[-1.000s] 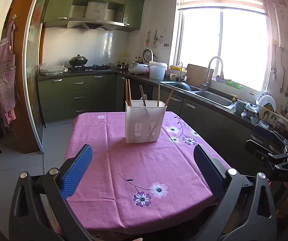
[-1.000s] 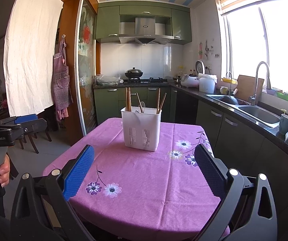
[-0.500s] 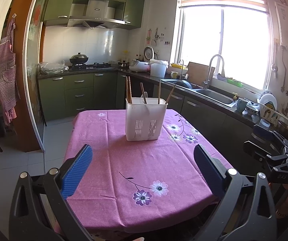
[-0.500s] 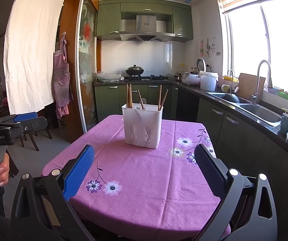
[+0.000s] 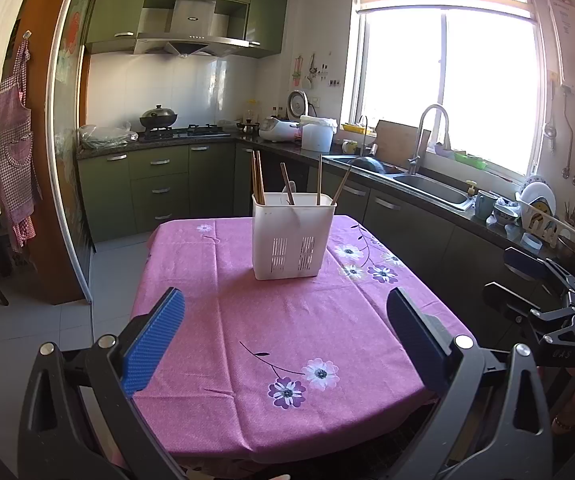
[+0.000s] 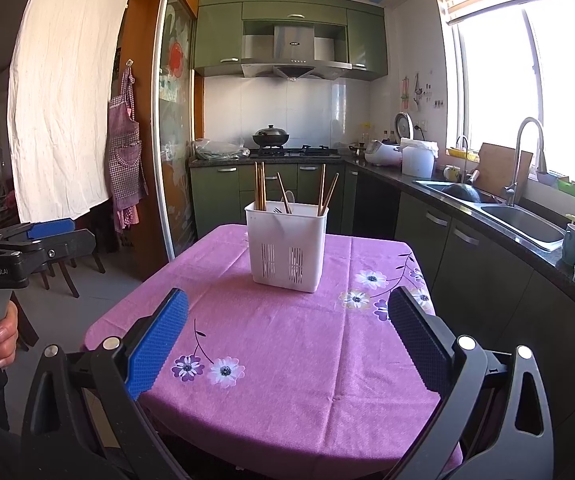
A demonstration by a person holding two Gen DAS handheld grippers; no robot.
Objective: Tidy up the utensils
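Your white utensil caddy [image 5: 293,236] stands upright at frame centre on the bench [image 5: 279,344], holding wooden chopsticks [image 5: 258,178] that point up, some leaning right, plus a pale spoon [image 5: 289,191]. A pink floral cloth covers the bench; green kitchen cabinets [image 5: 159,188] sit behind. Your left gripper [image 5: 285,334] and right gripper [image 6: 287,336] both have fingers spread wide, holding nothing.

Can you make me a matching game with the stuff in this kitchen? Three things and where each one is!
Things:
1. holder
2. wok
3. apron

Places:
A. hanging by the door
B. on the stove
C. on the pink tablecloth

Pairs: 1-C, 2-B, 3-A
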